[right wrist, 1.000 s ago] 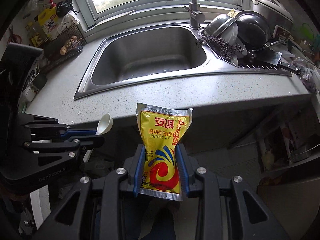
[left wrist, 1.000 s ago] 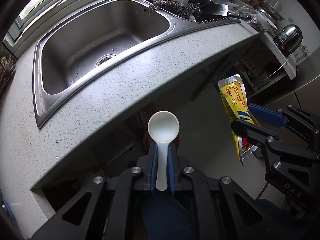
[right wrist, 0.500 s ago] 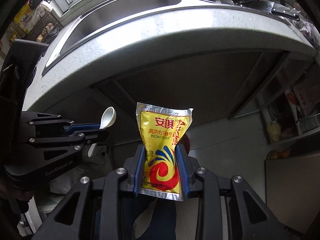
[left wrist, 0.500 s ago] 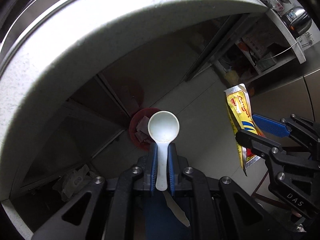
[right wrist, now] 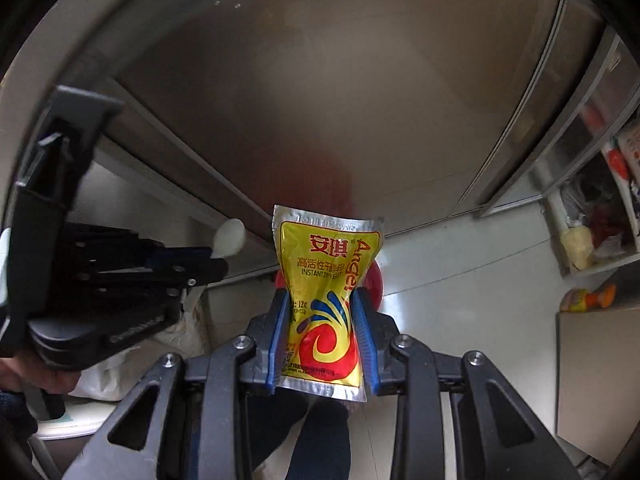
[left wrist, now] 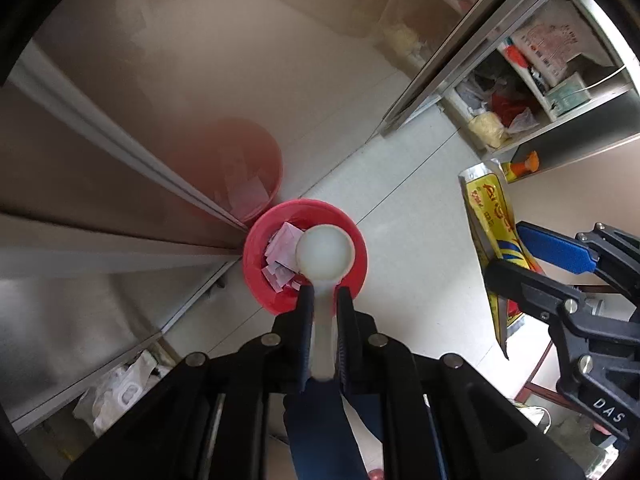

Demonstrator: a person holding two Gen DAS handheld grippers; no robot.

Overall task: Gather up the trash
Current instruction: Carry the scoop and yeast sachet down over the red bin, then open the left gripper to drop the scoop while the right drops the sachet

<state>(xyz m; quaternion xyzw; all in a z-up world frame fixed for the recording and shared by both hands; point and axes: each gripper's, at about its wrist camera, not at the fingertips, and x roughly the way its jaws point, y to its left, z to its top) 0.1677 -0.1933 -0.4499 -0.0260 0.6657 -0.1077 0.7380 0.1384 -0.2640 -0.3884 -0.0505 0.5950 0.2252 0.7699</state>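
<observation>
trash comes in two pieces here: a white plastic spoon (left wrist: 324,256) and a yellow yeast packet (right wrist: 326,304). a second ago both grippers were up by the sink and the grey counter. now that is all gone from view. both have gone down low, and the floor (left wrist: 400,216) and the cupboard doors fill the pictures. a red bin (left wrist: 256,276) with bits of paper (left wrist: 282,254) in it sits on the floor, right by the cupboard. that looks like the place for the trash, so the drop seems close.

the left gripper (left wrist: 323,312) has its jaws almost closed. they pinch the thin handle of the spoon. the round end of the spoon sticks out and sits right over the open bin in the left view.

the right gripper (right wrist: 323,320) has its jaws a little way open, just as wide as the packet. the blue pads press on both sides of it, and the packet is bent in at the middle. a bit of the red bin peeks out behind the packet in the right view. i think the spoon can be let go first, since it lines up with the bin. how high it is above the bin i cannot tell.
</observation>
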